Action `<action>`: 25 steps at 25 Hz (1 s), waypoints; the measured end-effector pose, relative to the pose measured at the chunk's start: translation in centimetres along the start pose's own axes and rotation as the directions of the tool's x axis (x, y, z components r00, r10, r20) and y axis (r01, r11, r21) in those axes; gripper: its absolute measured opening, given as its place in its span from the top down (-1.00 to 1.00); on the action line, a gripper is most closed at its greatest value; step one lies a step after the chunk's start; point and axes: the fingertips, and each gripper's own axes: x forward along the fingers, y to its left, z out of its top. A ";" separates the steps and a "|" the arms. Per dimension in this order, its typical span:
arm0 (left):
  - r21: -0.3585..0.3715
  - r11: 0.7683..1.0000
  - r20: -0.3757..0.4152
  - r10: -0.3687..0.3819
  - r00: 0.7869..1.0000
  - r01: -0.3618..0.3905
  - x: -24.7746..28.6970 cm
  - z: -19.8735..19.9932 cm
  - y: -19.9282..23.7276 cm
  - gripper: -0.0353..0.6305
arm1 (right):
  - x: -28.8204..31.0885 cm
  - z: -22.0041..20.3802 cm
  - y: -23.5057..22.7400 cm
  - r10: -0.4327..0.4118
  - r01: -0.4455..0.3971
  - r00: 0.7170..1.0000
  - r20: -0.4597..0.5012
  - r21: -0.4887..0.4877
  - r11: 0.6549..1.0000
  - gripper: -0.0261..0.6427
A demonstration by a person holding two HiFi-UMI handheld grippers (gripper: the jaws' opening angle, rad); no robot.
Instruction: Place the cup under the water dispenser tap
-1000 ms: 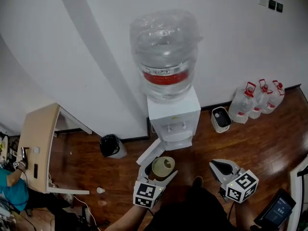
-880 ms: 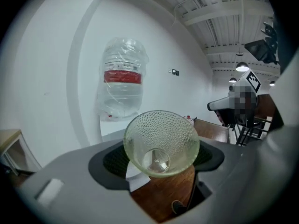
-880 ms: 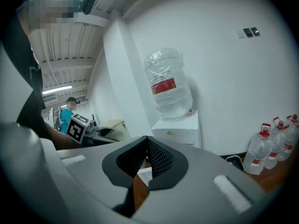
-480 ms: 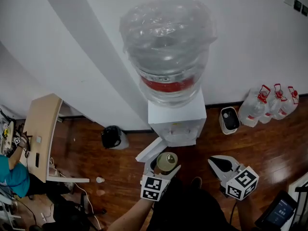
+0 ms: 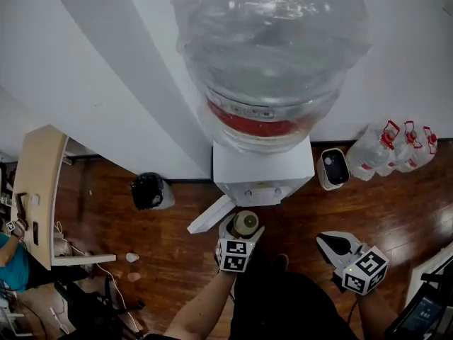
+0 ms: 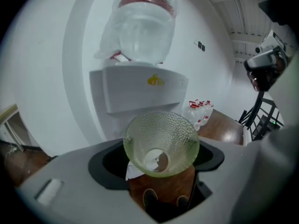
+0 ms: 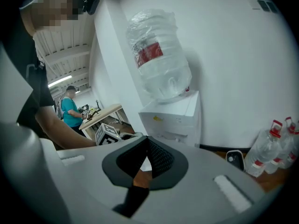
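A greenish, dimpled glass cup is clamped between the jaws of my left gripper, its mouth facing the camera in the left gripper view. The cup hangs just in front of the white water dispenser, below its tap panel. A big clear bottle sits on top of the dispenser. The taps themselves are hidden in the left gripper view by the dispenser's front ledge. My right gripper hovers to the right of the dispenser, pads together and empty.
A white panel leans out at the dispenser's foot. A bin with a black bag stands to the left, a small white appliance and several water jugs to the right. A wooden table is far left.
My left gripper has carried the cup forward and down to the dispenser's front. The right gripper has shifted a little. The dispenser fills more of the head view.
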 end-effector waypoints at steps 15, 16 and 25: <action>-0.037 0.999 -0.190 0.004 0.982 -0.011 15.1 -12.2 5.9 -0.58 | 5.4 -2.1 -6.4 -0.110 0.114 0.992 -0.053 0.080 0.990 0.92; -0.035 0.999 -0.189 0.013 0.982 -0.020 15.8 -12.4 6.2 -0.58 | 5.5 -2.5 -6.7 -0.115 0.120 0.992 -0.058 0.086 0.989 0.92; 0.010 0.999 -0.108 0.048 0.993 -0.047 20.1 -12.6 7.3 -0.58 | 8.2 -4.2 -8.4 -0.096 0.103 0.991 -0.093 0.081 0.991 0.92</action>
